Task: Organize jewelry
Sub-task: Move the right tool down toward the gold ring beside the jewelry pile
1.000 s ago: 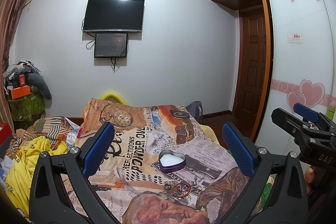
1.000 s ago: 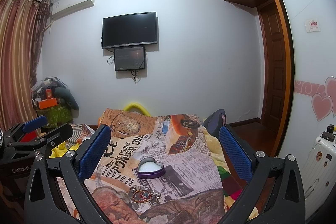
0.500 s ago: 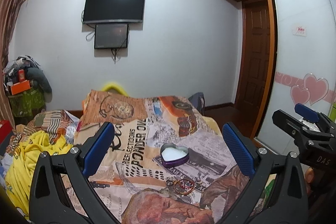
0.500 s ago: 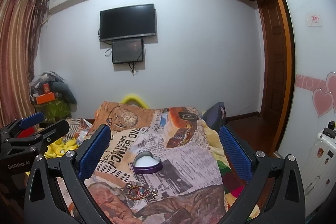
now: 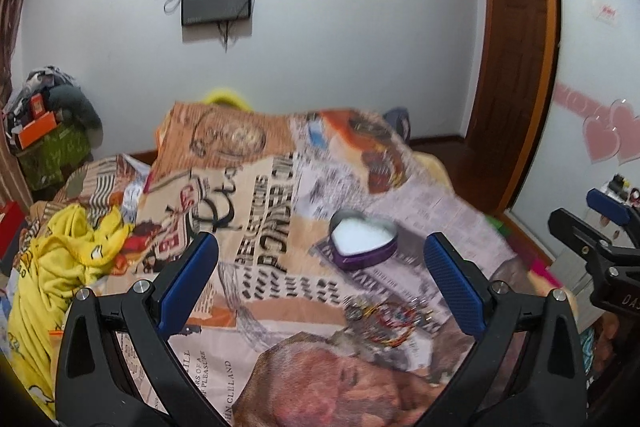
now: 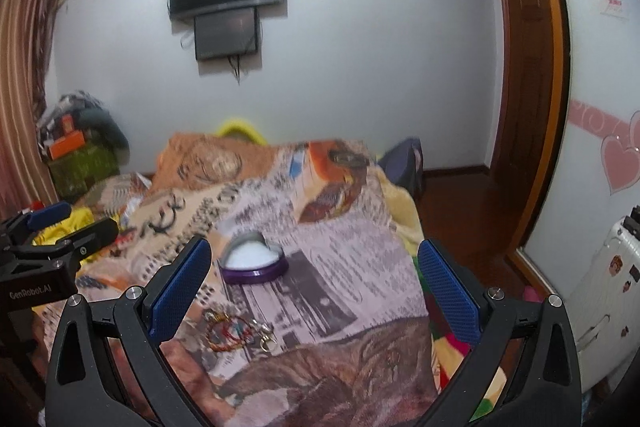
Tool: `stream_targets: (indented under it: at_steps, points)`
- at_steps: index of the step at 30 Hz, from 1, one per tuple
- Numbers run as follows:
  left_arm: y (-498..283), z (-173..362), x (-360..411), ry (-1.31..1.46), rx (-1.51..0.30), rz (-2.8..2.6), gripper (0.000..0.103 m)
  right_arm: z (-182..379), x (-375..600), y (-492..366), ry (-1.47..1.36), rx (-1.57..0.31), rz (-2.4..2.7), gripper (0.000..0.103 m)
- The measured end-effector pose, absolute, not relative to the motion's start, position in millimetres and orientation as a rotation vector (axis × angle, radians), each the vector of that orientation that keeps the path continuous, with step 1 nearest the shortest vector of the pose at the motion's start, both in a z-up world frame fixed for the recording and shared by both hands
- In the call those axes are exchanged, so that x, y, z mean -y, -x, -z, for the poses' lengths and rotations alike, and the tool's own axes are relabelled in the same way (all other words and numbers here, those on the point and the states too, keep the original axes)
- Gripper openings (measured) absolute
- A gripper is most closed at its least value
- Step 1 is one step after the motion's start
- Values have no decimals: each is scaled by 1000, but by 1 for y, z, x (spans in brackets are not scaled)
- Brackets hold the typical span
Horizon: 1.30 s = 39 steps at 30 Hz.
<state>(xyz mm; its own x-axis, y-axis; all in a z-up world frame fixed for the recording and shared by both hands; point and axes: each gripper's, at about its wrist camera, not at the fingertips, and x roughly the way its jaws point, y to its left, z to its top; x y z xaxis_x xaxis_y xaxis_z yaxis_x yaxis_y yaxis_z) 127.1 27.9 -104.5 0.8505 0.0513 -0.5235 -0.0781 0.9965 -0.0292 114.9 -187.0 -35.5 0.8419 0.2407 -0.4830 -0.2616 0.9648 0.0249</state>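
Both grippers' fingers point(image 5: 188, 279) point(image 6: 448, 291) apart, bracelets point(image 6: 236, 333) probably tangled, before heart tin point(image 6: 254, 263), blanket point(image 5: 280, 299) around bare

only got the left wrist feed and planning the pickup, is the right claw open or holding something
Observer: The right claw is open, fingers wide apart, nothing between them.
Operator: where's the jewelry relative to it
Observer: In the right wrist view the jewelry bundle lies on the bedspread just inside the claw's left finger, nearer the camera than the heart tin.
Operator: anything on its right side to bump
Observer: A white suitcase with stickers stands beside the bed, to the right of the claw.
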Motion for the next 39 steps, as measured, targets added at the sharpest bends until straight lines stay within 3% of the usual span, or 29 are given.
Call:
stream_targets:
  at_steps: [14, 16, 21, 27, 31, 39]
  points:
    - [-173, 176, -40, 28, -786, -26, 103, 105, 177, -160, 89, -733, -327, 102]
    - [-178, 184, -36, 3, -806, -6, 103, 113, 173, -164, 90, -752, -350, 100]
    - [-190, 201, -28, -26, -881, 29, 102, 132, 159, -174, 108, -816, -409, 80]
    - [-202, 218, -23, -8, -966, 92, 79, 143, 147, -178, 121, -859, -474, 62]
    - [-205, 223, -15, -36, -980, 116, 76, 150, 143, -182, 123, -882, -505, 52]
    - [-212, 231, -11, -45, -1009, 153, 51, 161, 137, -186, 112, -914, -545, 36]
